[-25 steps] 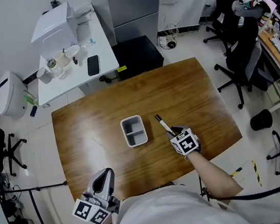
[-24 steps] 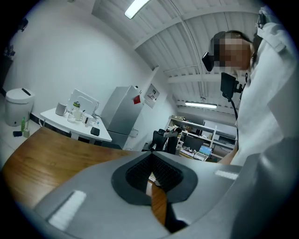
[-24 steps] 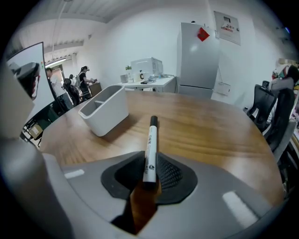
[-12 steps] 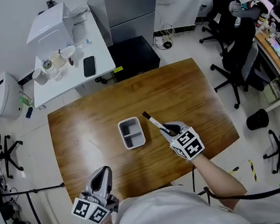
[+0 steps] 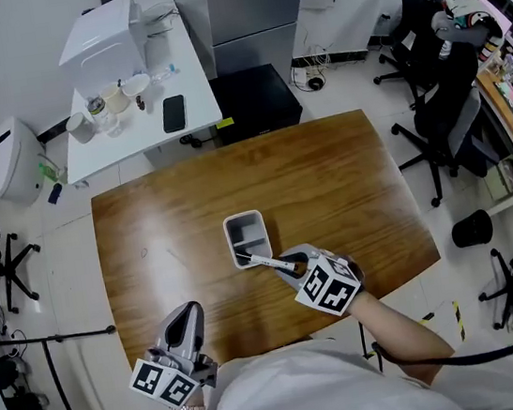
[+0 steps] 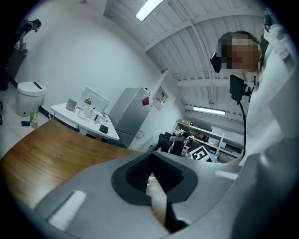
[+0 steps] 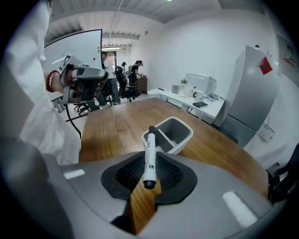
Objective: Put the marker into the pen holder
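Brown wood covers the big table (image 5: 147, 234) in front of us, and the floor around it is white. Far back on the left stands a small white table (image 5: 135, 145) with cups and a black phone (image 5: 172, 114) on it.

Low on the left, our left gripper (image 5: 190, 311) hangs over the near edge of the big table. Its jaws are a little bit apart, with nothing between them.

Near the middle of the big table sits the grey pen holder (image 5: 230, 236), which has two parts inside. Just to its right is the marker (image 5: 261, 261), white with black ends. Our right gripper (image 5: 291, 264) grips the marker by one end, and its jaws have just been closing on it. The marker's other end reaches the holder's near edge. We cannot tell if it touches.

Black office chairs (image 5: 440, 98) stand far to the right.
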`<action>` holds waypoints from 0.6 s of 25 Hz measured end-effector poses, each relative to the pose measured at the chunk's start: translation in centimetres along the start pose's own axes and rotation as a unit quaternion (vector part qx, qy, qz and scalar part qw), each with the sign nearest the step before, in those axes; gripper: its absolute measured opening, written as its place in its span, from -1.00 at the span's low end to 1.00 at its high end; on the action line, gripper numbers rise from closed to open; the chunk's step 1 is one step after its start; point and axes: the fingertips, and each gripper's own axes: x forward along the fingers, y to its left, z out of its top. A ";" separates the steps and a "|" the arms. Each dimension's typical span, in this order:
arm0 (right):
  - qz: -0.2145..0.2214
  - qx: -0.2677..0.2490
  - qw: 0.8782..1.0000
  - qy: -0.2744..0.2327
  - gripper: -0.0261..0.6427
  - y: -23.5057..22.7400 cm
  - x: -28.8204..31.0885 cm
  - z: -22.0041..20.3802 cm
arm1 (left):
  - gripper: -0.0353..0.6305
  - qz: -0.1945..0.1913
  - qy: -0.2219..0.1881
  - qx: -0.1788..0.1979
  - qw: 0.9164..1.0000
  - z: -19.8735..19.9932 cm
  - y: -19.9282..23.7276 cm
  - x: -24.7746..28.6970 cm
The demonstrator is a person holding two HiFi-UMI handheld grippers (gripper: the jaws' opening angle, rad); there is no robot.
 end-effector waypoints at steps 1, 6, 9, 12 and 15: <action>0.001 -0.001 1.000 0.007 -0.72 0.1 0.4 -0.2 | -0.89 -0.002 -0.005 -0.003 1.000 0.1 0.0 -0.1; -0.001 -0.004 1.000 0.025 -0.72 -0.5 1.5 0.4 | -0.89 -0.022 -0.015 -0.005 1.000 0.5 -0.4 0.1; -0.010 -0.015 1.000 0.014 -0.72 -0.6 1.7 1.2 | -0.89 -0.028 -0.010 -0.001 1.000 0.3 -0.7 0.3; -0.038 -0.014 0.999 0.000 -0.72 -1.2 2.0 1.5 | -0.89 -0.031 -0.005 0.002 0.999 0.2 -0.8 0.3; -0.062 0.000 0.998 -0.014 -0.67 -1.9 2.2 1.7 | -0.89 -0.030 -0.006 0.001 1.000 0.4 -0.6 0.2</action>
